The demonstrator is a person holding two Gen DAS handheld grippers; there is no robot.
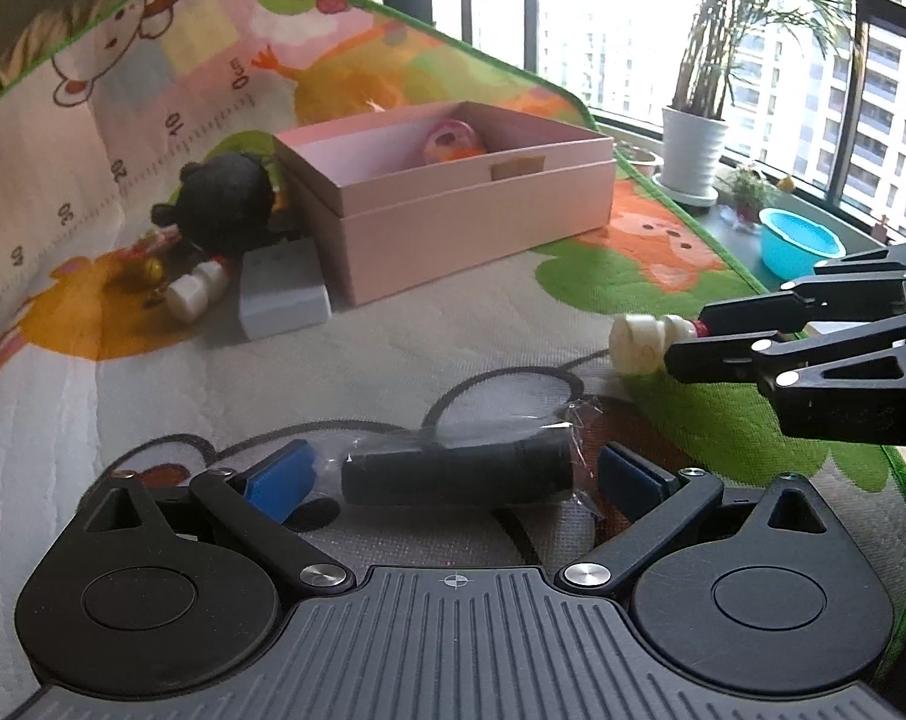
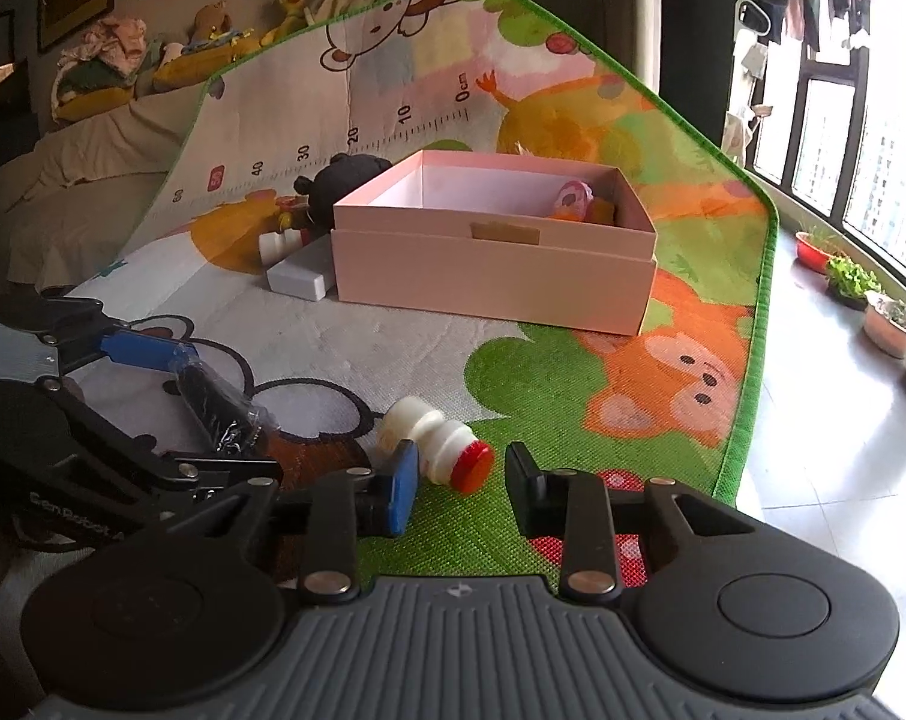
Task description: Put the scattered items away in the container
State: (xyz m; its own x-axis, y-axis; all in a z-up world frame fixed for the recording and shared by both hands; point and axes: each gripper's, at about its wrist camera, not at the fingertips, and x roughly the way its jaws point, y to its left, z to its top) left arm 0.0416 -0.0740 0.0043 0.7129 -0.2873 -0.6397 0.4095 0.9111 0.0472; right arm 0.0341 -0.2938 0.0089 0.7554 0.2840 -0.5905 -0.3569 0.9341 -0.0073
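the left gripper (image 1: pixel 453 471) is sitting wide around the black wrapped roll (image 1: pixel 456 471), whose long axis is running crosswise from pad to pad. the right gripper (image 2: pixel 460 480) is also gaping, straddling the small white bottle (image 2: pixel 432 441) lying on the mat (image 2: pixel 573 372), red cap toward it; the pink box (image 2: pixel 489 276) is waiting well beyond both.

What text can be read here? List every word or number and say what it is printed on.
"0cm", "10", "20", "30", "40": ruler scale printed on the play mat.
"50" in a red patch, then "60": same scale, blurry, uncertain.
"GenRobot": embossed on the left gripper body; the ending is unclear.
Pink box: brown tab, no readable text.
White bottle: none visible.
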